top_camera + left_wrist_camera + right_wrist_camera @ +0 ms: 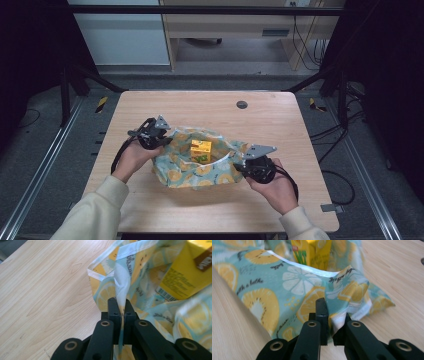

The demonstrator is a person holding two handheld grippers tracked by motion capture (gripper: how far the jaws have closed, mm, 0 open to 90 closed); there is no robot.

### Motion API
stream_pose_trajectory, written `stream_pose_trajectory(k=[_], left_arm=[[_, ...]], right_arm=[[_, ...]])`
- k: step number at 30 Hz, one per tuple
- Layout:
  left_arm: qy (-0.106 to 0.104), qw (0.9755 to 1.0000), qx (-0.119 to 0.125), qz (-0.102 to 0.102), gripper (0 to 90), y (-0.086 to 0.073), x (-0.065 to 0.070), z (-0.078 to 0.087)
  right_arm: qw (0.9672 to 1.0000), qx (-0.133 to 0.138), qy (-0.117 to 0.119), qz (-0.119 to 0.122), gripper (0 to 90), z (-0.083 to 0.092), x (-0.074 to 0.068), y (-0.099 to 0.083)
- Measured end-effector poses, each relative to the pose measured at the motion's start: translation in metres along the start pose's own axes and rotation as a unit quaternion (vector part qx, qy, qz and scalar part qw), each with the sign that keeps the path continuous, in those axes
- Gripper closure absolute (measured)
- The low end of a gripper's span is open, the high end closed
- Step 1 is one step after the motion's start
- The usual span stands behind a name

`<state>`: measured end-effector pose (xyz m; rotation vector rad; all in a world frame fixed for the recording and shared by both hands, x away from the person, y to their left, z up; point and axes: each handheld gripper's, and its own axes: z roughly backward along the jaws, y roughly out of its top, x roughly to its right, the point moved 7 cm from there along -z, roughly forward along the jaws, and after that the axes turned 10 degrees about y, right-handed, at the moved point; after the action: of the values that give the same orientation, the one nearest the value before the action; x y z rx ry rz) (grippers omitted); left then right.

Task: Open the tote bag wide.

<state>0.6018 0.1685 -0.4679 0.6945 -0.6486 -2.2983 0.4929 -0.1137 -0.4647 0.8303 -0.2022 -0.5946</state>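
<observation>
Both tongs clamped on cloth (200,170) edges: left tongs (159,139) left of the yellow carton (200,150), right tongs (245,162) right, carton midway between.

- My table (150,107) was pale wood with a dark round plug (242,104) near its far edge.
- Grey floor (45,150) lay around it, with black cables (345,135) trailing to the right.
- A wooden cabinet (225,25) stood far off, a white panel (120,37) left of it.
- The sides were dim.
</observation>
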Motion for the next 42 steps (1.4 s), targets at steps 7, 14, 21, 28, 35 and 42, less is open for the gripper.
stream_pose_trajectory(k=[7,14,21,28,35,42], left_arm=[[-0.005,0.9999,-0.007,0.006,89.1,-0.002,0.005,-0.017],[-0.008,0.9999,-0.014,-0.001,89.1,-0.006,0.009,-0.026],[-0.011,0.9998,-0.014,0.004,89.2,-0.009,0.012,-0.032],[-0.016,0.9997,-0.018,0.011,89.1,-0.014,0.015,-0.041],[-0.015,0.9996,-0.022,0.009,89.2,-0.016,0.018,-0.046],[-0.015,0.9995,-0.026,0.008,89.2,-0.018,0.017,-0.048]], right_arm=[[0.9997,-0.015,0.006,-0.016,88.9,-0.006,0.003,-0.03],[0.9994,-0.024,0.01,-0.022,89.4,-0.015,0.004,-0.046],[0.9991,-0.032,0.011,-0.025,89.5,-0.019,0.005,-0.054],[0.9984,-0.043,0.015,-0.033,89.6,-0.025,0.004,-0.058],[0.9981,-0.048,0.016,-0.036,89.6,-0.027,0.004,-0.06],[0.9977,-0.056,0.015,-0.034,89.8,-0.029,0.004,-0.062]])
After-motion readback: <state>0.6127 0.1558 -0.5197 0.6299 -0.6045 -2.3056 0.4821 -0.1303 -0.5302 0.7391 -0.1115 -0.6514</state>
